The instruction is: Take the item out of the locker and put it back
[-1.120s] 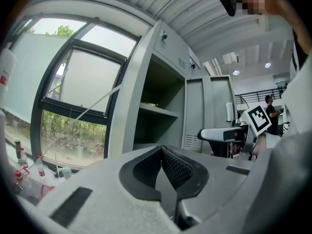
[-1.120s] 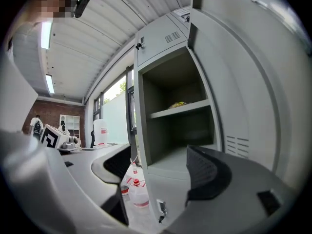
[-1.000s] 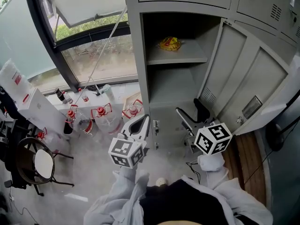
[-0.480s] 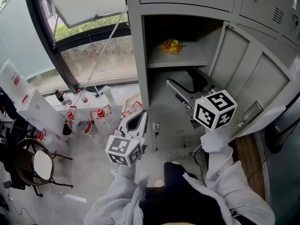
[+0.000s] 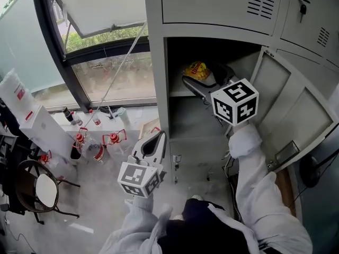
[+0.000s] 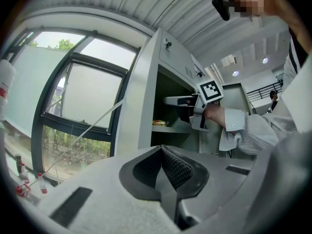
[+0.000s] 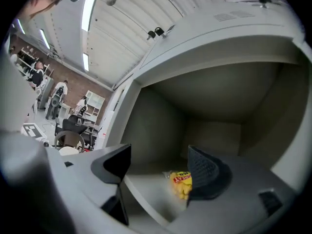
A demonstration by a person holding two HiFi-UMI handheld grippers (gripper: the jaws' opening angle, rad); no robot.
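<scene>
A yellow snack packet (image 5: 197, 69) lies on the upper shelf (image 5: 177, 94) of the open grey locker (image 5: 158, 89). My right gripper (image 5: 207, 81) is held level at the mouth of that shelf, jaws open, with nothing between them. In the right gripper view the packet (image 7: 181, 184) lies just beyond the right gripper (image 7: 158, 155), close to its dark right pad (image 7: 207, 172). My left gripper (image 5: 157, 137) hangs lower, left of the locker's front edge, shut and empty. In the left gripper view its pads (image 6: 170, 165) meet at the tip, and the packet (image 6: 159, 123) shows far off.
The locker door (image 5: 296, 105) stands open at the right. Shut lockers (image 5: 222, 4) sit above. On the floor to the left are bottles with red fittings (image 5: 98, 144), a white box (image 5: 32, 120) and a chair (image 5: 37, 189) below a window (image 5: 106, 67).
My right gripper has risen from low in front of the locker to the upper shelf's opening, toward the packet. The left gripper has lifted a little.
</scene>
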